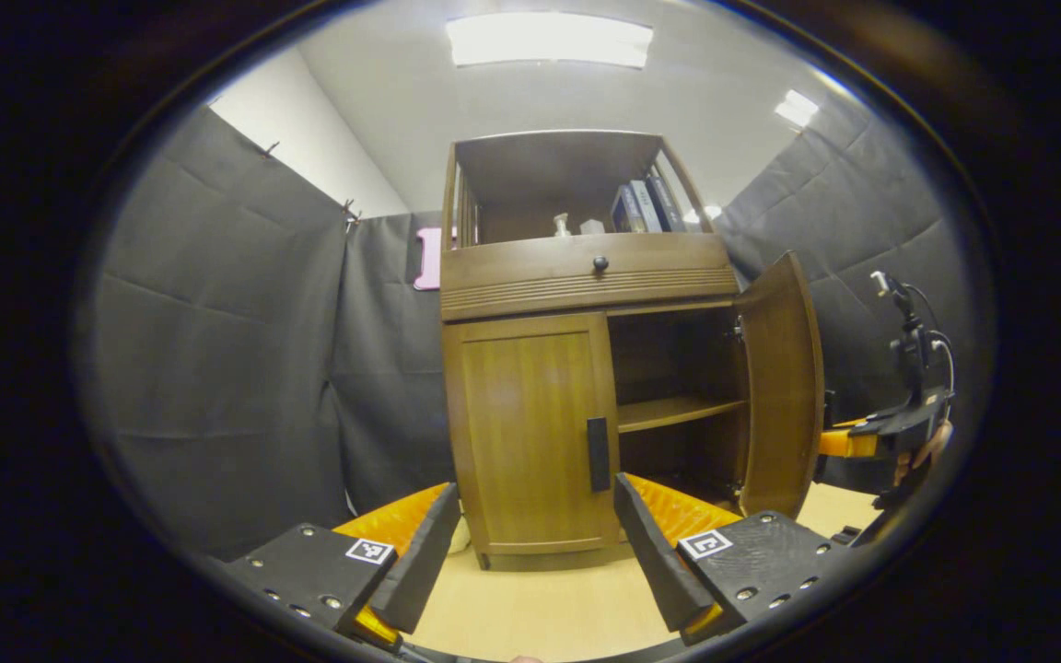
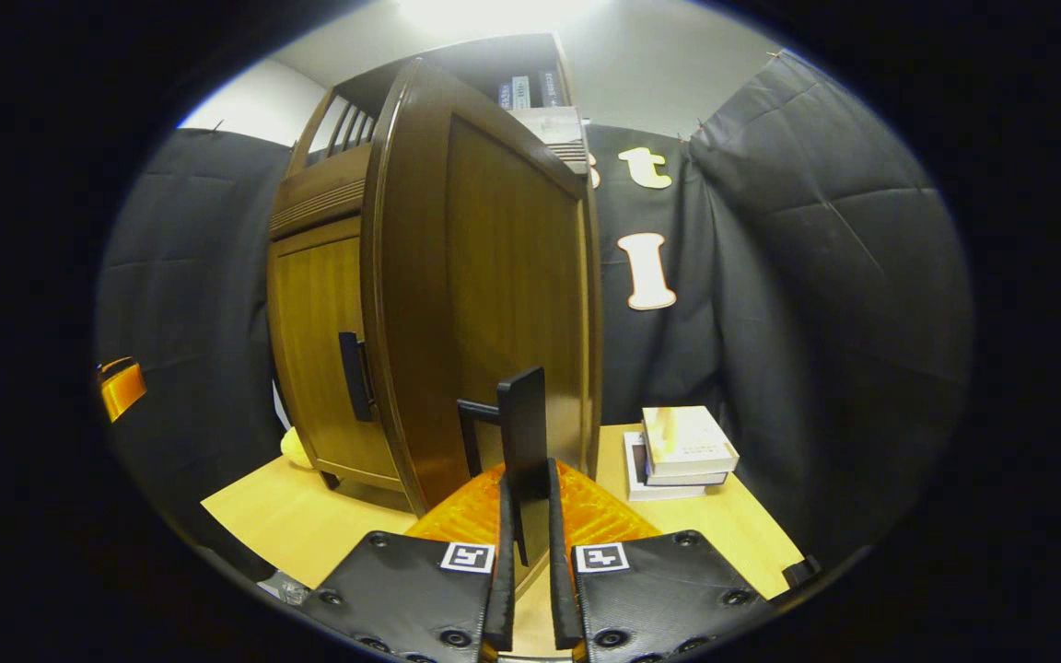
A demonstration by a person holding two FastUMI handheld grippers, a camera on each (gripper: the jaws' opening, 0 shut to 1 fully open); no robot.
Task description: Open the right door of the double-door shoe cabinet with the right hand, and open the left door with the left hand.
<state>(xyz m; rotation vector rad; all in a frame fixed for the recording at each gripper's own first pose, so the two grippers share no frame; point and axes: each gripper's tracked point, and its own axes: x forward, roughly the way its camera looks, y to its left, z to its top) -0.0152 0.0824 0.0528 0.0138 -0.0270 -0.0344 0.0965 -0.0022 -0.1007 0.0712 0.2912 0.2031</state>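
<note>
The right door [image 2: 484,276] is swung wide because its handle [image 2: 523,428] is pinched in the right claw [image 2: 530,552], while the left claw [image 1: 530,543] is spread, unladen, before the shut left door [image 1: 530,433], its handle [image 1: 598,454] just ahead.

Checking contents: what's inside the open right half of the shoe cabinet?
Behind the open right door, one bare wooden shelf; dark space above and below. The shut left door hides the other half.
</note>
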